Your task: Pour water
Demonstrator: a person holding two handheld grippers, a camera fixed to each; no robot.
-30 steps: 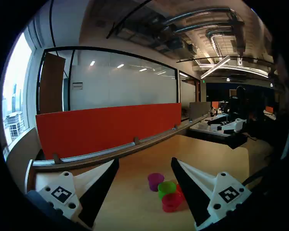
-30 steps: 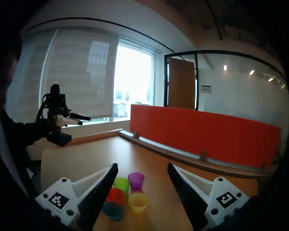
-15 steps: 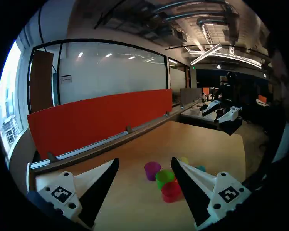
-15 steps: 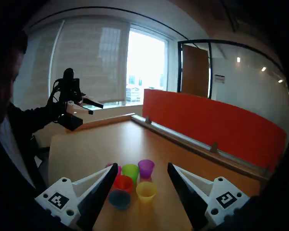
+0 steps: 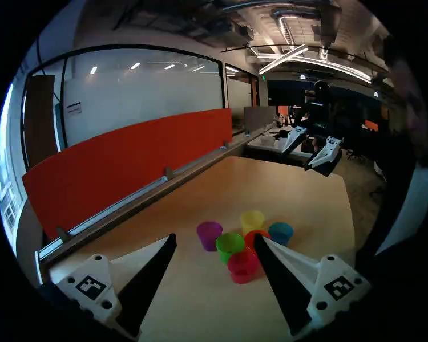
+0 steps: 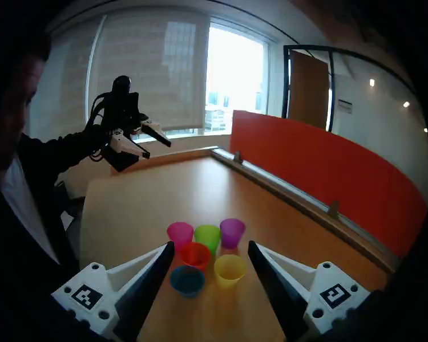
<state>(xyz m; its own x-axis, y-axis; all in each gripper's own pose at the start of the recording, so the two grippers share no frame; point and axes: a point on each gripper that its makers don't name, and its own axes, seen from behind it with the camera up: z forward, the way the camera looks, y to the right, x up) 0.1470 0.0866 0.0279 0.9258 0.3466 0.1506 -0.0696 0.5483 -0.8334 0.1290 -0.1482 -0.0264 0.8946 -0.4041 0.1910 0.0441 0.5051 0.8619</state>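
- Right gripper (image 6: 210, 245) spread wide and empty, low centre of the right gripper view; left gripper (image 5: 214, 236) likewise agape, holding nothing.
- Likely the approach step: take an edge cup, grip mid-wall, keep it upright, don't nudge its neighbours.
- Six small plastic cups bunched on the table (image 6: 157, 188), lower centre: blue cup (image 6: 186, 280) and yellow cup (image 6: 229, 269) nearest, red cup (image 6: 196, 255) behind them, pink, green and purple farthest.
- Can't tell what they hold.

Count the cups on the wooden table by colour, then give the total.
pink cup: 1
green cup: 1
purple cup: 1
red cup: 1
yellow cup: 1
blue cup: 1
Total: 6 cups
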